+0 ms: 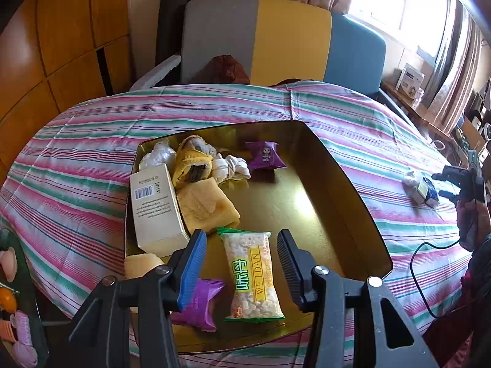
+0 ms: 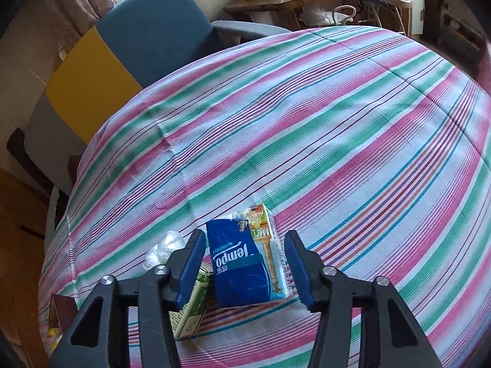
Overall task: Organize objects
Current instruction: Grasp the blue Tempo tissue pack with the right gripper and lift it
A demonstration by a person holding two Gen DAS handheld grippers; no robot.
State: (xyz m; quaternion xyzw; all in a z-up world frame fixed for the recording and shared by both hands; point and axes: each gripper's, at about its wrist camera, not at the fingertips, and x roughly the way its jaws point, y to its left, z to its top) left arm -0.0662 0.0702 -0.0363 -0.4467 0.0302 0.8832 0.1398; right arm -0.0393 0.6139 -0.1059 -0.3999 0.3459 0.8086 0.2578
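On the striped cloth stands a gold tray [image 1: 307, 202]. In it lie a white box [image 1: 156, 208], yellow cloths [image 1: 205, 205], a knotted white sock [image 1: 230, 167], a purple packet [image 1: 265, 155] and a WEIDAN rice-snack packet [image 1: 251, 276]. My left gripper [image 1: 242, 236] hovers open over the snack packet, pads clear of it; a second purple packet [image 1: 202, 305] lies under its left finger. My right gripper [image 2: 245, 234] stands open around a blue Tempo tissue pack [image 2: 242, 263] lying on the cloth, and it also shows far right in the left wrist view [image 1: 445, 185].
A small green-and-white box [image 2: 191, 306] and crumpled white plastic [image 2: 162, 250] lie left of the tissue pack. A grey, yellow and blue chair [image 1: 276, 36] stands behind the table. A black cable [image 1: 420, 276] trails at the right edge. Pink hair items [image 1: 21, 334] sit at far left.
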